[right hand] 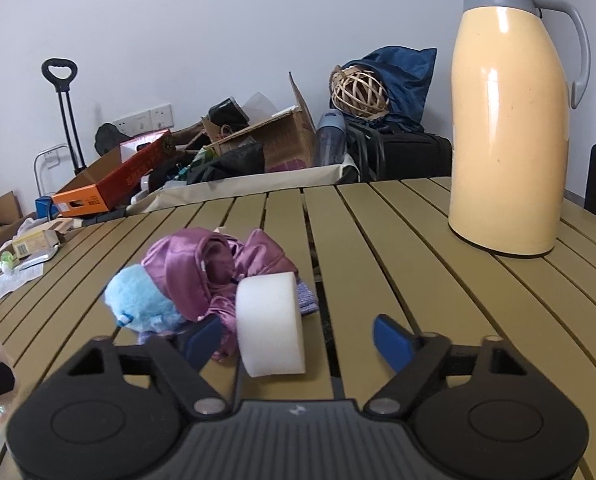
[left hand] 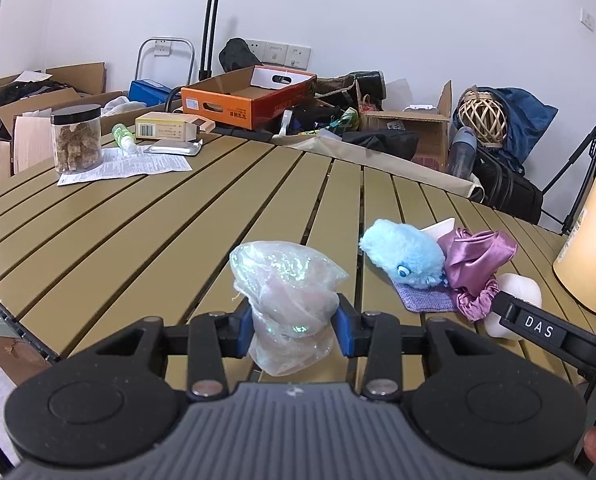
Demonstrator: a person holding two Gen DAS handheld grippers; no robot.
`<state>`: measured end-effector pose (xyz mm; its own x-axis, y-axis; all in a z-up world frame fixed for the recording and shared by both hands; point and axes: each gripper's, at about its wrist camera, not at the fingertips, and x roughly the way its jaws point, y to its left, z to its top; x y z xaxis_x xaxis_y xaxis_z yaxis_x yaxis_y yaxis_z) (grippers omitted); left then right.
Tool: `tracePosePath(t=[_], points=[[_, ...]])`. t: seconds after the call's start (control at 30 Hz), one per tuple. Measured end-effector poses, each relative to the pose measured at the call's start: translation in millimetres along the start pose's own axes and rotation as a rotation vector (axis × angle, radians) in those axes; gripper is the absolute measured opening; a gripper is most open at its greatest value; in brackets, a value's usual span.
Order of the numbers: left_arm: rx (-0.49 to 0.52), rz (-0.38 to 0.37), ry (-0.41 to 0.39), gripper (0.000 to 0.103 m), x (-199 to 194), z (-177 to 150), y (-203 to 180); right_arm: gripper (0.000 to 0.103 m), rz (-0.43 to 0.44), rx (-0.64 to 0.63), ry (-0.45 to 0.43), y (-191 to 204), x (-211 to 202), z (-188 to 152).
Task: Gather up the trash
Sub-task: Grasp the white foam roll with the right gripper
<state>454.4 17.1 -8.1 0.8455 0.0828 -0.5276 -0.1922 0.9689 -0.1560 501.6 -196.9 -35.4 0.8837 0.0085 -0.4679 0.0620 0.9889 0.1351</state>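
Note:
My left gripper [left hand: 294,326] is shut on a crumpled clear plastic bag [left hand: 287,292], held just above the slatted olive table [left hand: 137,224]. In the right wrist view my right gripper [right hand: 298,340] stands open around a white foam block [right hand: 269,322] that rests on the table. The block lies close to the left blue pad [right hand: 203,338], with a wide gap to the right pad. The block [left hand: 516,304] and part of the right gripper's finger also show at the right of the left wrist view. A blue plush toy [right hand: 141,306], a purple satin scrunchie [right hand: 213,268] and a small purple cloth sit just behind the block.
A tall cream thermos jug [right hand: 510,120] stands at the table's right. A jar of brown snacks [left hand: 75,138], a printed leaflet, a small box and a foil pack lie at the far left. Cardboard boxes, bags, a trolley handle and a tripod crowd the floor behind.

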Motion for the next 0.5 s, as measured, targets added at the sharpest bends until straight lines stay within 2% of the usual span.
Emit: tracePosePath(t=[0.07,0.13,0.2,0.5], points=[[0.0,0.0,0.0,0.04,-0.1,0.1,0.0,0.062,0.026,0.002,0.003,0.0,1.6,-0.1],[-0.001,0.001,0.0,0.04,0.0,0.1,-0.1,0.041,0.047,-0.003,0.008,0.3,3.2,-0.7],[0.0,0.0,0.002,0.04,0.5,-0.2,0.1,0.029,0.063,0.005,0.011,-1.5,3.5,-1.6],[0.023,-0.014,-0.005,0.04,-2.0,-2.7,-5.2,0.028,0.109,0.062,-0.036,-14.5,-7.8,0.0]])
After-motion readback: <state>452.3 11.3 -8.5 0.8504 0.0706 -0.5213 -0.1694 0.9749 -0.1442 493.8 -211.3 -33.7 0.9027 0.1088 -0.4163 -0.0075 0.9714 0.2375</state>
